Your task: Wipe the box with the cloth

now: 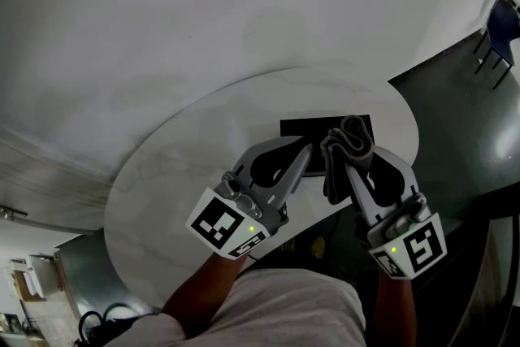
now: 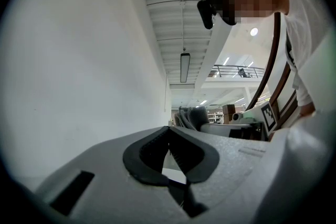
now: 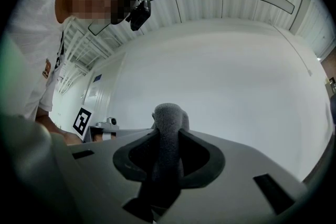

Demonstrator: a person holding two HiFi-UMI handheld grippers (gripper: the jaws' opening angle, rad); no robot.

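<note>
A flat black box point(image 1: 302, 128) lies on the round white table point(image 1: 187, 150). My right gripper point(image 1: 335, 154) is shut on a folded grey cloth point(image 1: 351, 139), which sticks out past the fingertips and hangs over the box's right part. In the right gripper view the cloth point(image 3: 169, 119) stands pinched between the jaws of the right gripper point(image 3: 168, 136). My left gripper point(image 1: 309, 149) is shut with nothing in it, its tip at the box's near edge, just left of the cloth. In the left gripper view the left gripper point(image 2: 169, 131) has its jaws together, and the cloth point(image 2: 191, 115) shows beyond them.
The table's curved edge runs close in front of the person's arms. A dark floor point(image 1: 455, 118) lies right of the table, with a blue chair point(image 1: 500, 32) at the far right. A white wall fills the background.
</note>
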